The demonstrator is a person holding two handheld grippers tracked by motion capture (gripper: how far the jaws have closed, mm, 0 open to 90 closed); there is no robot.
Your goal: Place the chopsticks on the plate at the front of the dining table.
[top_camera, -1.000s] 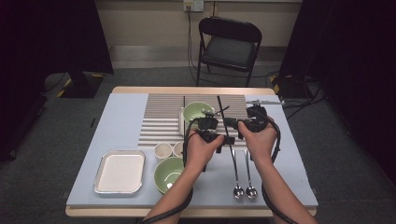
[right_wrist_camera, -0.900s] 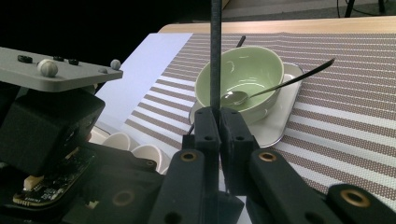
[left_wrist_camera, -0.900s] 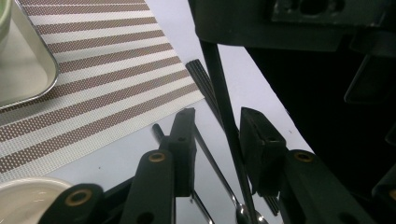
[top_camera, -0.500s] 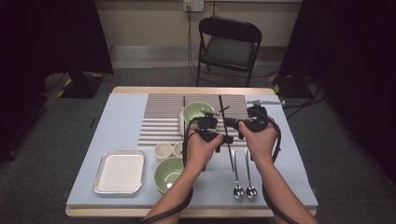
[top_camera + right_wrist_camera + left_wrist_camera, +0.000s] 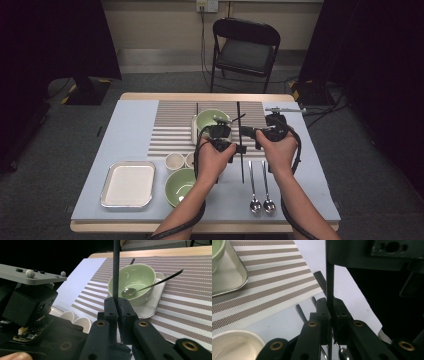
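Jaws of the left gripper (image 5: 329,308) have just been closing onto the chopstick (image 5: 240,142) already clamped by the right gripper (image 5: 117,306), suggesting a handover.

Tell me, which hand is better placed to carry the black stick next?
Probably left: the left gripper has just been closing and now clamps the stick; the right gripper, also clamping it, could let go.

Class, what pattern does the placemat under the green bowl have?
The placemat has brown and white stripes with a fine dotted weave, clearest in the right gripper view, beneath the green bowl.
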